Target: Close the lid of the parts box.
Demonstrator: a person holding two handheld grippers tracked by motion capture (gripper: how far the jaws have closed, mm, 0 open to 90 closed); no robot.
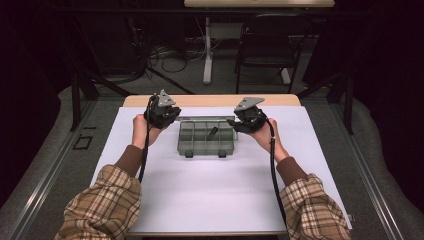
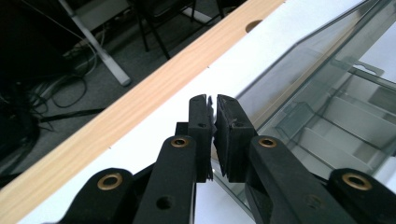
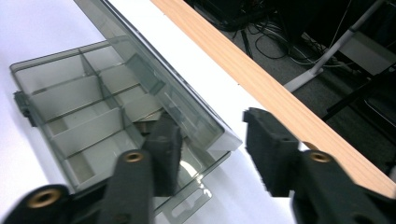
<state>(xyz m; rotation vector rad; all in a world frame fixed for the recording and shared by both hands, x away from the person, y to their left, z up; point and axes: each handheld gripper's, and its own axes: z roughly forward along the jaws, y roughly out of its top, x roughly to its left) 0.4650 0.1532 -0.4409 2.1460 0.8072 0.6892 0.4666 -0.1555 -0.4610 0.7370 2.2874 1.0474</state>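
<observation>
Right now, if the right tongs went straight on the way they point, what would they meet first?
Probably the corner of the open clear smoky plastic lid of the compartment box, which lies between the open right tongs; depth is unclear.

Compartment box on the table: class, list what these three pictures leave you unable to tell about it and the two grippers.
- High view: the dark item inside the compartment box is too small to identify.
- Left gripper view: the left gripper is shut at the lid edge; its pads hide whether they pinch it.
- Right gripper view: one jaw of the open right gripper covers some compartments.
</observation>
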